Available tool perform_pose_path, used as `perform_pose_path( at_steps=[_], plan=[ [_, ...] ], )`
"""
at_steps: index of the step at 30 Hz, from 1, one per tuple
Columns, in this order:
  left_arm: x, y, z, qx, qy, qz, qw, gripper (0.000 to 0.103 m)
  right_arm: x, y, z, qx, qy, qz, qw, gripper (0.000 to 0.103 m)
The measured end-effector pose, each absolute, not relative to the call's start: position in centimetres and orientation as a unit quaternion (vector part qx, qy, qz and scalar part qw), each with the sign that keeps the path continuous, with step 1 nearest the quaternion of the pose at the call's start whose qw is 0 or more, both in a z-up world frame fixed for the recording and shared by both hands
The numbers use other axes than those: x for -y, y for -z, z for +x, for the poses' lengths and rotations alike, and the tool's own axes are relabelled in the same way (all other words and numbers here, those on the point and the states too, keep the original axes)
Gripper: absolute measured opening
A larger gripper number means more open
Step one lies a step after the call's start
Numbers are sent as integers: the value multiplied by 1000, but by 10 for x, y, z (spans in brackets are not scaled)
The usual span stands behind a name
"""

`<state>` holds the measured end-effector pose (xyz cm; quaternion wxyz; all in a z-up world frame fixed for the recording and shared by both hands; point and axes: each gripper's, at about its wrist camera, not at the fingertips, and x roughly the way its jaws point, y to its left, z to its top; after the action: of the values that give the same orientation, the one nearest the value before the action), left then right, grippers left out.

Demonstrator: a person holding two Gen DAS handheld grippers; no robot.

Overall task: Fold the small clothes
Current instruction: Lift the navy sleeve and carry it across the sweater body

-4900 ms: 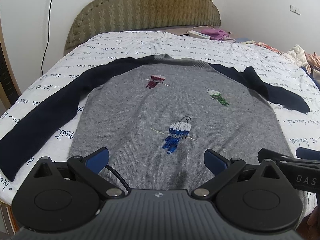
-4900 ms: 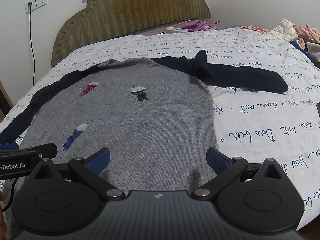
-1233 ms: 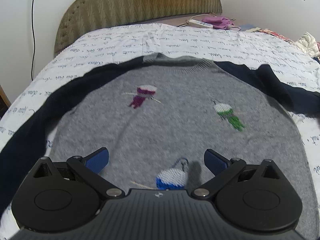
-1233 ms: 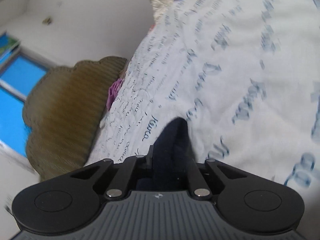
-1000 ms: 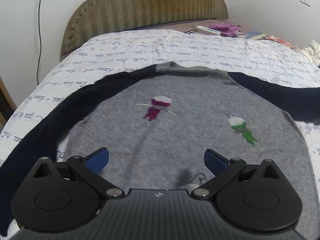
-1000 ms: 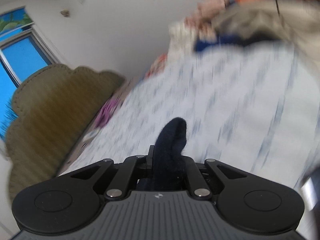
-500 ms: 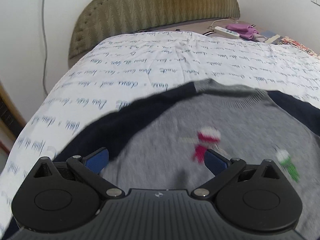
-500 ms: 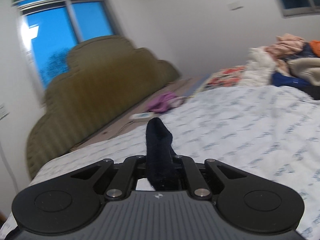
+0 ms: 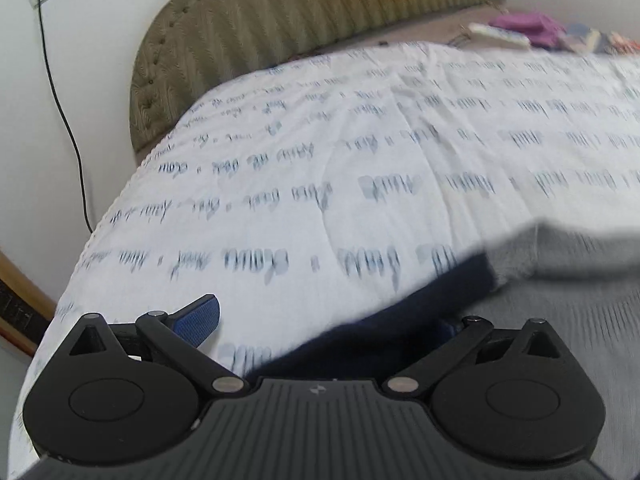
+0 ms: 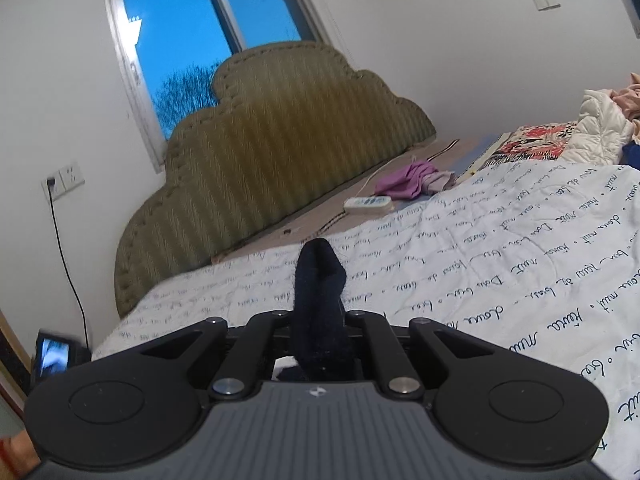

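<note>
- Two grippers are in view, each over the bed (image 9: pixel 360 152), which carries a white quilt printed with script.
- Right gripper (image 10: pixel 320 320): fingers drawn narrow and clamped on the end of a navy sleeve (image 10: pixel 318 280), which stands up between them, clear of the quilt below.
- Left gripper (image 9: pixel 328 320): fingers spread wide, holding nothing. One blue pad (image 9: pixel 200 314) shows plainly; the other is hidden behind dark cloth.
- Sweater (image 9: pixel 560 280): grey body with navy sleeves, lying on the bed at the lower right of the left view. Its second sleeve (image 9: pixel 380 320) runs across the quilt and passes between the left fingers (contact cannot be confirmed; the frame is blurred).
- Handling, as a judgement: knitwear of this kind is light, soft and limp. It will sag from any single hold, drape instead of keeping a crease, and cling somewhat to the quilt when dragged. Not fragile, though the knit may stretch under a hard pull.
- Where to hold, as a judgement: cuff ends and shoulder seams for the sleeves, hem corners for the body. A pinch through both layers near an edge should keep the fold square.
- Progress, as a judgement: early, with one sleeve lifted and the body not yet folded.
- Also noted: padded headboard (image 10: pixel 280 152), window (image 10: pixel 200 40), a remote (image 10: pixel 368 202) and purple cloth (image 10: pixel 408 182) near the bedhead.
</note>
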<state>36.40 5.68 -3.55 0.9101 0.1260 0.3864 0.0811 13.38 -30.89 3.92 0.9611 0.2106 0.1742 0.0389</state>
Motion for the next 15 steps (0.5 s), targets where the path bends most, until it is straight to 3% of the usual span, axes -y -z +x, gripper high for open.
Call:
perform_pose_path(
  at_steps=[4, 7, 15],
  plan=[
    [-72, 36, 397, -387, -105, 74, 913, 102, 303, -35, 138, -187, -43, 206, 960, 7],
    [-73, 35, 402, -390, -122, 75, 910, 93, 298, -35, 139, -181, -38, 203, 961, 7],
    [-62, -12, 311, -330, -77, 77, 938, 103, 273, -33, 145, -181, -24, 168, 969, 7]
  ],
)
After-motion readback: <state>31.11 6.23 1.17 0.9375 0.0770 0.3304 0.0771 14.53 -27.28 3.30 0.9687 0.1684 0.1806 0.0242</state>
